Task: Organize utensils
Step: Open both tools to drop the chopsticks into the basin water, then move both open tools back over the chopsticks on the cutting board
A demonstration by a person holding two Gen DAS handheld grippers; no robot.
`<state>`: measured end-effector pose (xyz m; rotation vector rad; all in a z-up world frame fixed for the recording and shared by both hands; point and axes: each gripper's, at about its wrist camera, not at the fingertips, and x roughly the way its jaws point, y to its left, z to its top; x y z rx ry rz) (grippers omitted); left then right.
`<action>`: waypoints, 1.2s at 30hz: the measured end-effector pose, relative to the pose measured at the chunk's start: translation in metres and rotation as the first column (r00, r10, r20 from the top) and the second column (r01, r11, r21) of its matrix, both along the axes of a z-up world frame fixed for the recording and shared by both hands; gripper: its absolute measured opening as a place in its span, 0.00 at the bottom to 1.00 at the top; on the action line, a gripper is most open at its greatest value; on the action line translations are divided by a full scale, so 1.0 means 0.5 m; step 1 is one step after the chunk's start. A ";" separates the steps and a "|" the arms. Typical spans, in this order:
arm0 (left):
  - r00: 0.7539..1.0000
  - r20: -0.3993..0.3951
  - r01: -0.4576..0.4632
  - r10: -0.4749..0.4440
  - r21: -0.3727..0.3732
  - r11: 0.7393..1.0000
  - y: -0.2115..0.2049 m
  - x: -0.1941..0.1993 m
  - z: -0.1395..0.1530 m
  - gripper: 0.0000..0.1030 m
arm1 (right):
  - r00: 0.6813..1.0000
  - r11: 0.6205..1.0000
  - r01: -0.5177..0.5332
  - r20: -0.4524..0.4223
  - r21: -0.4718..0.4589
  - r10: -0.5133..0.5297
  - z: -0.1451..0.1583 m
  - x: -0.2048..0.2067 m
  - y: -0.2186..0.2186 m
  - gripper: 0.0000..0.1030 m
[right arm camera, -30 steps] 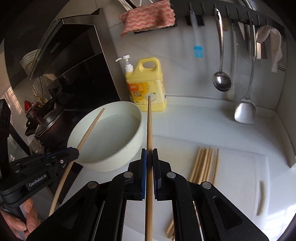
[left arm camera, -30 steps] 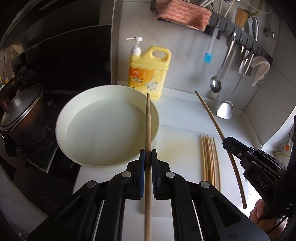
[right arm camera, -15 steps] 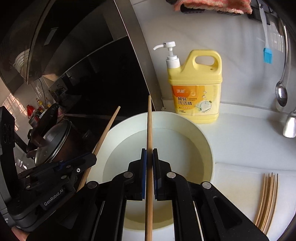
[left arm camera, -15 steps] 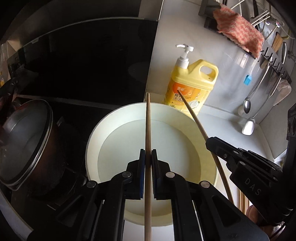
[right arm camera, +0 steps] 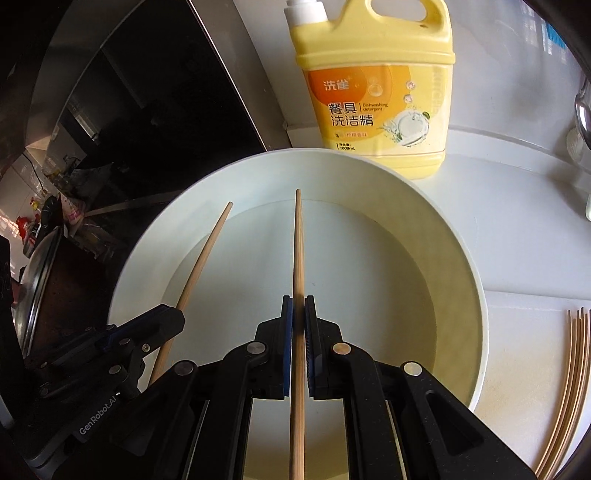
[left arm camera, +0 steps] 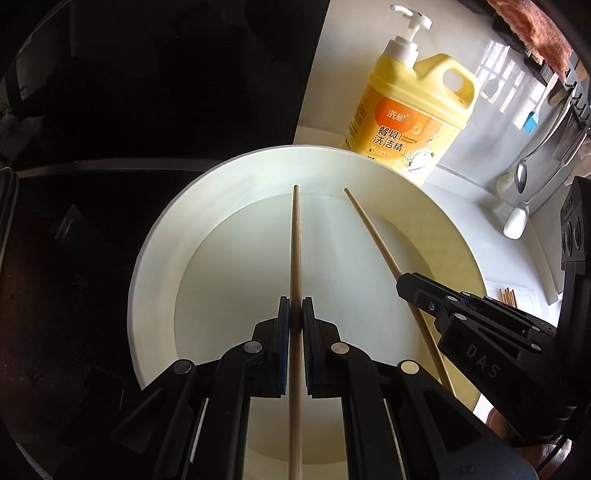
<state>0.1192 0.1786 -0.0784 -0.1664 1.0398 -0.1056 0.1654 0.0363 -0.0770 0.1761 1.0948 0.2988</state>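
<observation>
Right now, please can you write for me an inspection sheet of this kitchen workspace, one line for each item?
Surface: white counter, with a pale board at right.
Job's things: one chopstick in the left gripper, a second chopstick in the right gripper, both over the white basin; loose chopsticks on the board.
Clutter: yellow detergent bottle behind the basin.
Grippers: both shut on a chopstick.
Cables: nothing seen.
Surroundings: dark stove area left, a lidded pot, hanging ladles, a pink cloth.

"Dishwashing detergent", "1000mL" on yellow bottle (right arm camera: 376, 92); "GenRobot.AI" on left gripper (right arm camera: 173, 317)
</observation>
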 end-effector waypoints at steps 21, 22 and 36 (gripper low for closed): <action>0.999 -0.030 -0.027 0.030 0.075 0.997 0.002 0.015 -0.022 0.38 | 0.999 0.999 0.012 -0.030 -0.052 -0.014 -0.023 0.003 -0.007 0.28; 0.999 -0.014 -0.039 0.040 0.086 0.996 0.004 0.009 -0.015 0.53 | 1.000 0.999 0.017 -0.019 -0.051 -0.018 -0.018 -0.001 -0.012 0.28; 0.993 0.067 -0.104 0.095 0.135 0.985 0.021 -0.062 0.051 0.77 | 0.998 0.999 0.035 0.052 -0.025 -0.034 0.042 -0.079 -0.053 0.42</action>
